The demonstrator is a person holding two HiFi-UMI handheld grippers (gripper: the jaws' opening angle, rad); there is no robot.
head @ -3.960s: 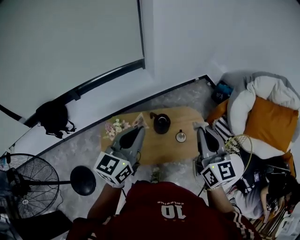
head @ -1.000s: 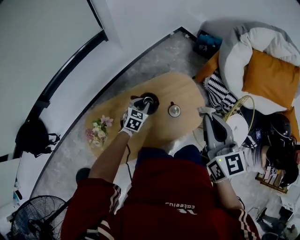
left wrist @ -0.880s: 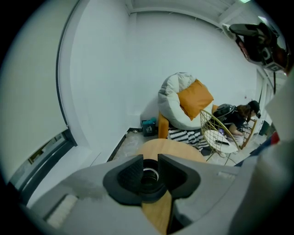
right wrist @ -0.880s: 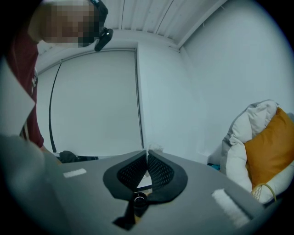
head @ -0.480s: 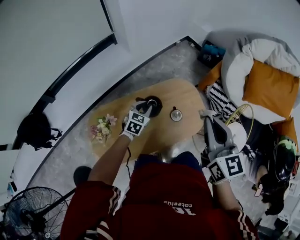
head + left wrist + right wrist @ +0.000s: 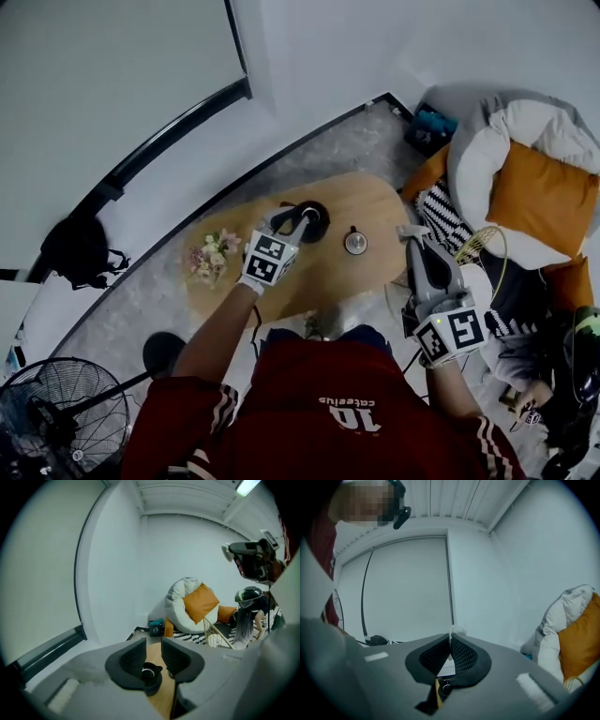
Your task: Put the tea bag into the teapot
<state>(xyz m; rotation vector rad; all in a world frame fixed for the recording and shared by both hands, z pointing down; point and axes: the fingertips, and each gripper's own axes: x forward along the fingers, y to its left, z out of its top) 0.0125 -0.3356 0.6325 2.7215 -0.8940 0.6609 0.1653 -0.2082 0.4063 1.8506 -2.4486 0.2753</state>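
The left claw [image 6: 302, 221] has reached out over the round black teapot [image 6: 151, 677] on the oval wooden table [image 6: 375, 202] and hangs there released. The right claw [image 6: 450, 637], well right of the teapot, stays clenched on the small white tea bag [image 6: 457, 630]. I think the drop comes next.

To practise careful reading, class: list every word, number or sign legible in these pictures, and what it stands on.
"10": on the person's red shirt, upside down in the head view.
Small word above it: too blurred to read.
Square markers on the cubes: patterns, no text.
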